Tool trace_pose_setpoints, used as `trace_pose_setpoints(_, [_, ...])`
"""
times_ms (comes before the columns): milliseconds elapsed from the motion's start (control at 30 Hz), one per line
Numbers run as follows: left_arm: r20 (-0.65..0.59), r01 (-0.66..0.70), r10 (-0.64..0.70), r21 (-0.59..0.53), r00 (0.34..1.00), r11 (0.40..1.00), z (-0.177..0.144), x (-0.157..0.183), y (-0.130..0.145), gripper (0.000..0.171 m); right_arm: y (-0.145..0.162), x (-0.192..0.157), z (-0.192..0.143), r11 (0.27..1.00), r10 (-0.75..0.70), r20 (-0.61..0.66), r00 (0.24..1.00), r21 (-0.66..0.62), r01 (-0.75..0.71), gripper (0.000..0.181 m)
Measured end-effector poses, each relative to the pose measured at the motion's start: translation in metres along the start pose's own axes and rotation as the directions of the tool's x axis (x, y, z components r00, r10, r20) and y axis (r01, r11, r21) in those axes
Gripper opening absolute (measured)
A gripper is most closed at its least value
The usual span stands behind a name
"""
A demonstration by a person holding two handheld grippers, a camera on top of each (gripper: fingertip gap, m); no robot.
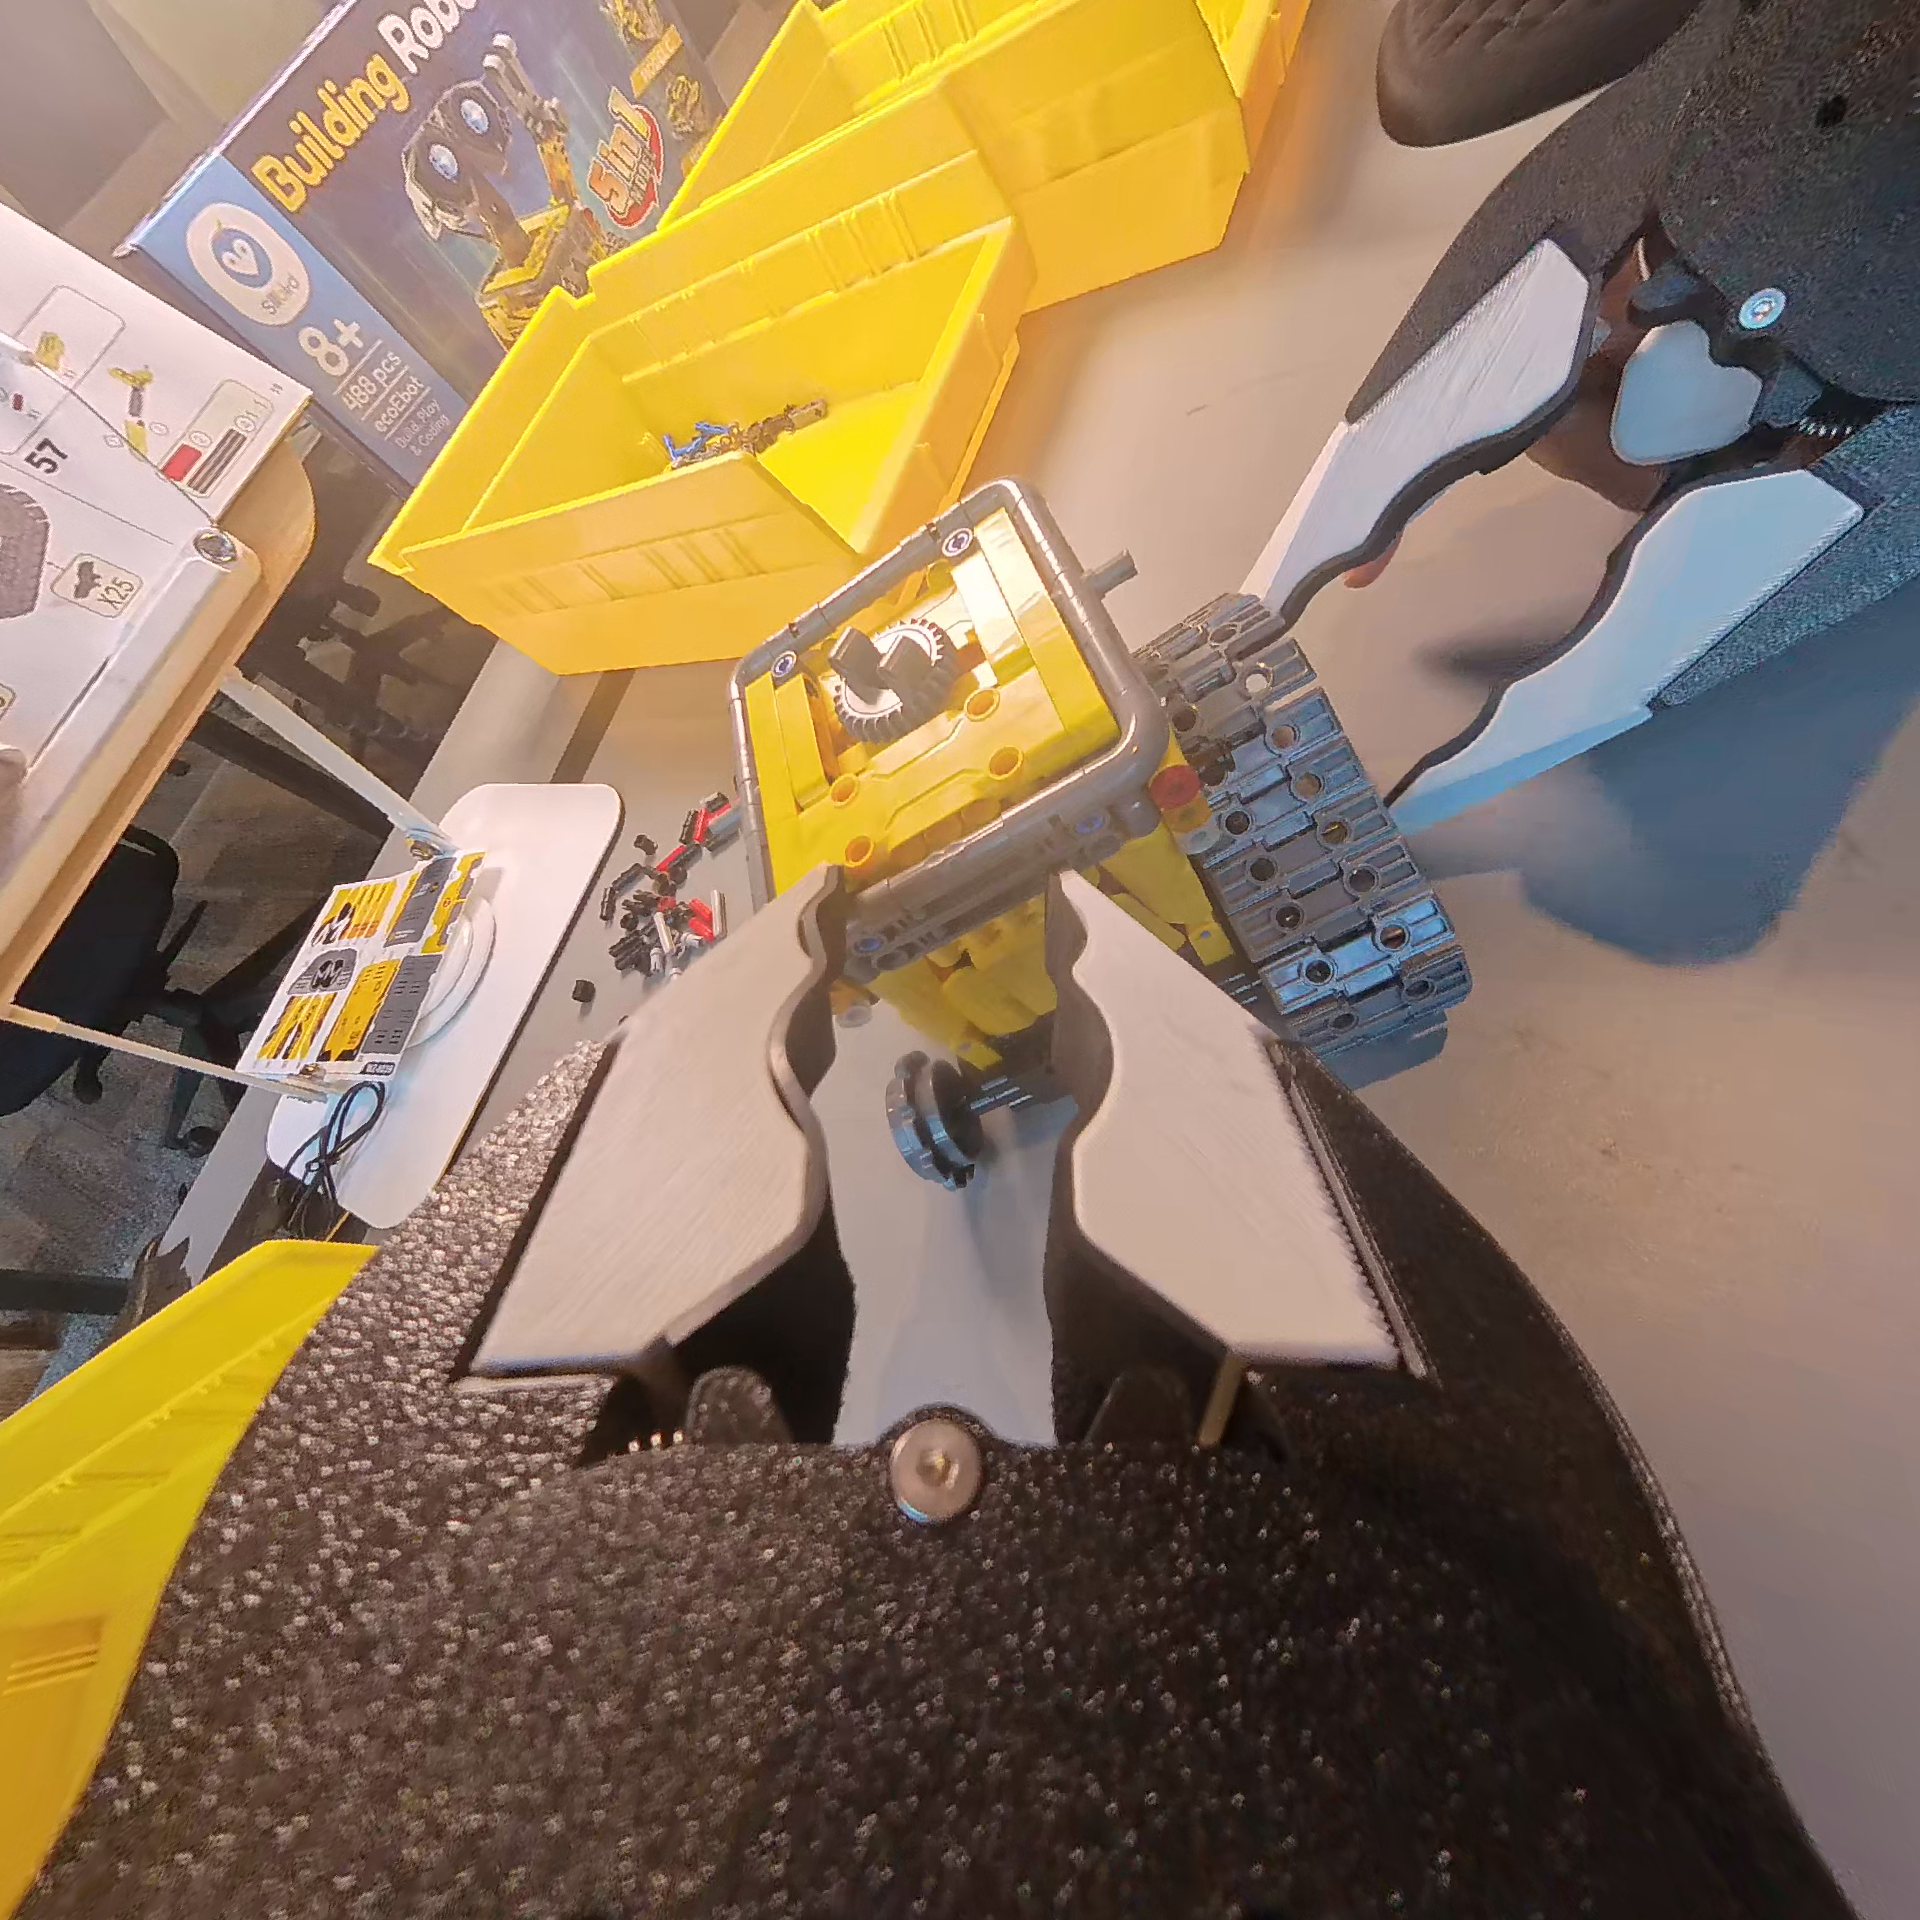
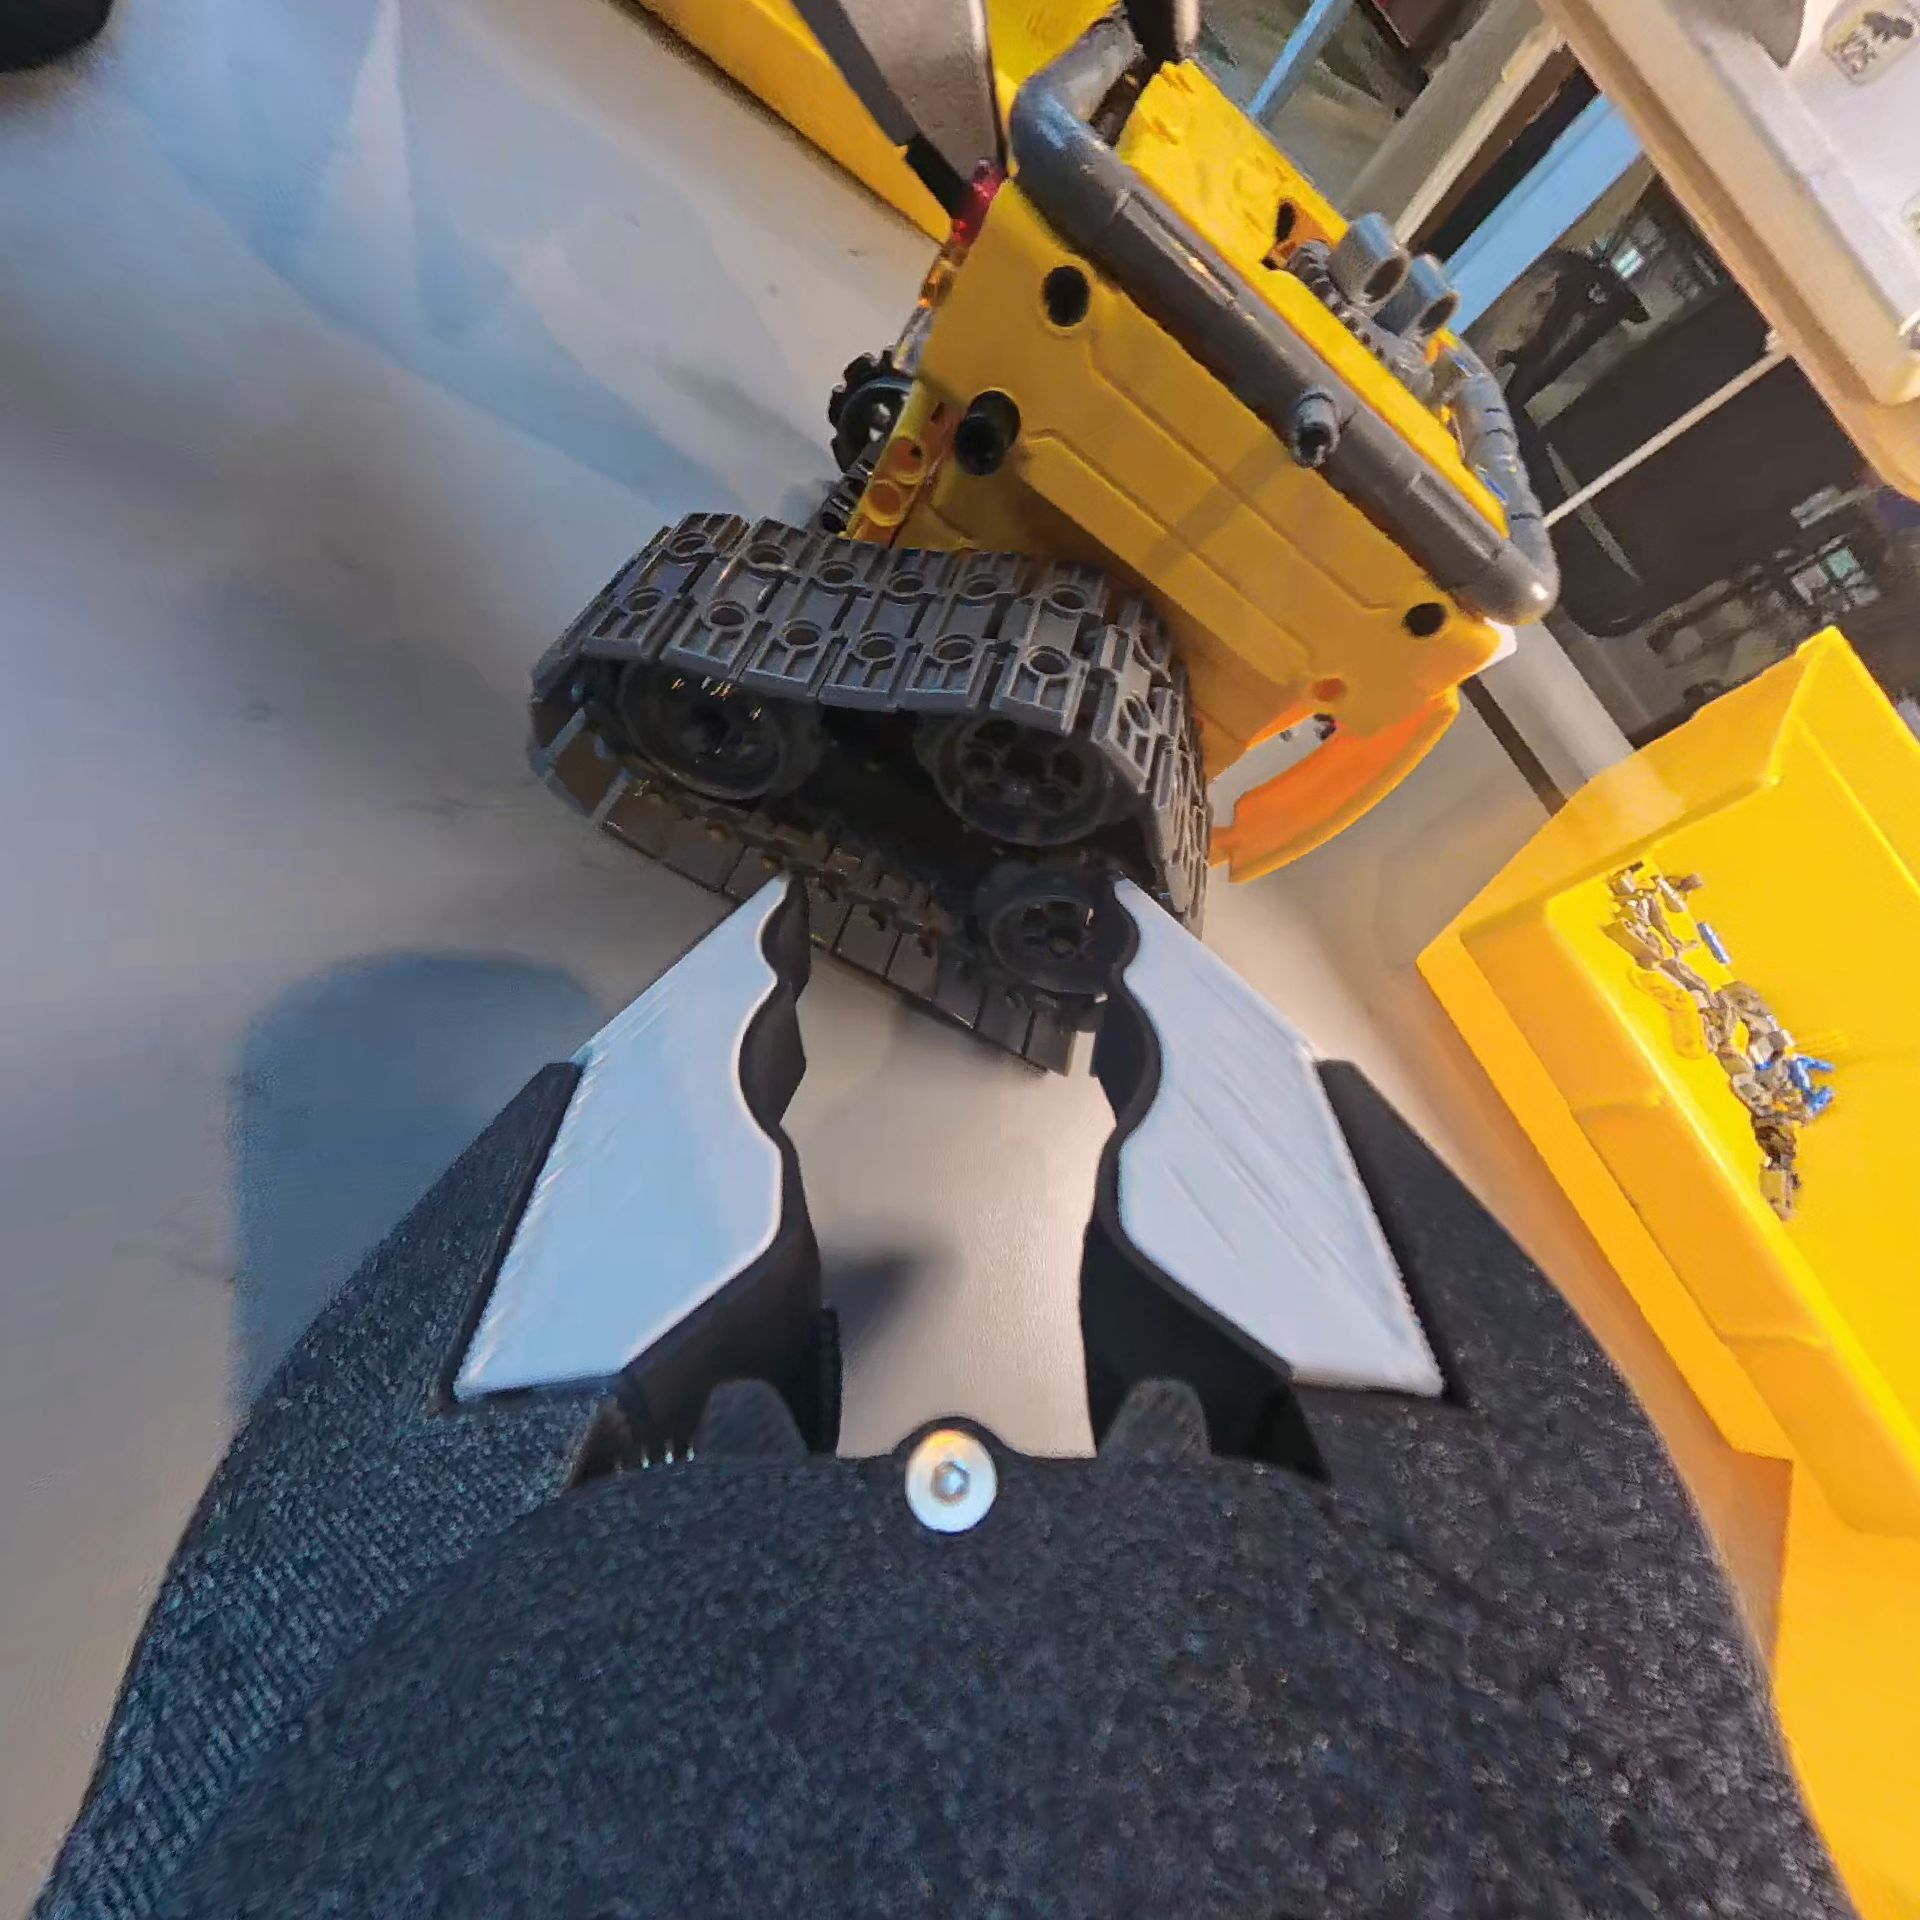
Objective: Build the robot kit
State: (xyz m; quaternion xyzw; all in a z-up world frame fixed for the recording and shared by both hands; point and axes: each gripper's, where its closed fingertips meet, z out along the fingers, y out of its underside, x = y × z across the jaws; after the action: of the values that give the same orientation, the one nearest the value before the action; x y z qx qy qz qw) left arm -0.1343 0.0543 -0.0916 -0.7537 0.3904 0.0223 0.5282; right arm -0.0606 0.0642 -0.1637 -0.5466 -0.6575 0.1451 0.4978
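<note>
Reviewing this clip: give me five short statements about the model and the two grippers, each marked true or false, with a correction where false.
1. The left gripper grips the yellow tracked model at its grey frame. True.
2. The right gripper is shut on a loose red pin. False: its jaws stand open at the model's track.
3. The yellow bin behind the model is empty. False: small parts lie in it.
4. A black gear sits on top of the model inside the grey frame. True.
5. Loose small parts lie on the table beside the model. True.
</note>
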Motion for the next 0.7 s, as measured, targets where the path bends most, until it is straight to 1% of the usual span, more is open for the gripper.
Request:
trace_pose_setpoints(33, [-0.002, 0.001, -0.001, 0.0, 1.0, 1.0, 0.0, 0.0, 0.0, 0.035, 0.0, -0.002, 0.0, 1.0, -0.025, 0.007, 1.0, 0.006, 0.025, 0.055])
trace_pose_setpoints(67, [-0.003, 0.002, -0.002, 0.002, 1.0, 1.0, 0.0, 0.0, 0.0, 0.035, 0.0, -0.009, 0.0, 0.998, -0.059, 0.045, 0.997, 0.014, 0.059, 0.042])
trace_pose_setpoints(100, [-0.002, 0.004, -0.004, 0.005, 1.0, 1.0, 0.0, 0.0, 0.0, 0.035, 0.003, -0.02, 0.001, 0.996, -0.091, 0.099, 0.991, -0.006, 0.092, 0.029])
trace_pose_setpoints(133, [0.001, 0.002, -0.002, 0.005, 1.0, 1.0, 0.001, 0.0, -0.001, 0.035, 0.002, -0.019, 0.002, 0.992, -0.126, 0.072, 0.989, -0.007, 0.127, 0.025])
trace_pose_setpoints(167, [0.002, -0.001, 0.001, 0.002, 1.0, 1.0, 0.001, 0.0, -0.001, 0.035, 0.001, -0.016, 0.003, 0.984, -0.177, 0.034, 0.984, -0.002, 0.178, 0.034])
trace_pose_setpoints(200, [0.002, -0.001, 0.001, -0.002, 1.0, 1.0, 0.001, 0.0, -0.001, 0.035, 0.001, -0.011, 0.002, 0.982, -0.189, 0.017, 0.982, -0.002, 0.189, 0.04])
trace_pose_setpoints(267, [0.001, 0.006, -0.006, 0.003, 1.0, 1.0, 0.0, 0.0, -0.001, 0.035, -0.003, -0.005, -0.002, 0.994, -0.103, 0.039, 0.994, 0.025, 0.102, 0.045])
trace_pose_setpoints(300, [0.0, 0.01, -0.01, 0.008, 1.0, 1.0, 0.0, 0.0, -0.001, 0.035, -0.005, 0.0, -0.004, 0.997, -0.069, 0.029, 0.997, 0.04, 0.068, 0.045])
trace_pose_setpoints(367, [-0.002, 0.01, -0.01, 0.01, 1.0, 1.0, 0.001, 0.0, -0.001, 0.035, 0.0, 0.006, -0.003, 0.997, -0.077, -0.005, 0.997, 0.019, 0.077, 0.049])
trace_pose_setpoints(433, [0.001, 0.006, -0.006, 0.004, 1.0, 1.0, 0.001, 0.0, -0.001, 0.035, 0.003, 0.004, 0.001, 0.995, -0.099, -0.007, 0.995, 0.01, 0.099, 0.056])
trace_pose_setpoints(500, [0.0, 0.01, -0.01, 0.002, 1.0, 1.0, 0.0, -0.001, 0.0, 0.035, 0.001, 0.001, 0.001, 0.994, -0.102, 0.014, 0.995, 0.025, 0.102, 0.054])
trace_pose_setpoints(567, [-0.002, 0.022, -0.022, 0.012, 1.0, 1.0, 0.0, 0.0, 0.0, 0.034, 0.004, -0.017, 0.003, 0.994, -0.106, 0.12, 0.987, 0.015, 0.105, 0.029])
trace_pose_setpoints(633, [0.002, 0.017, -0.017, 0.008, 1.0, 1.0, 0.0, 0.0, 0.0, 0.034, 0.002, -0.012, 0.004, 0.985, -0.174, 0.049, 0.983, 0.023, 0.173, 0.037])
trace_pose_setpoints(667, [0.005, 0.015, -0.015, 0.005, 1.0, 1.0, 0.0, 0.0, 0.0, 0.034, 0.001, -0.011, 0.004, 0.988, -0.154, 0.055, 0.987, 0.029, 0.153, 0.039])
trace_pose_setpoints(700, [0.007, 0.015, -0.015, 0.006, 1.0, 1.0, 0.0, 0.0, 0.0, 0.034, 0.0, -0.013, 0.002, 0.993, -0.111, 0.089, 0.99, 0.038, 0.108, 0.04])
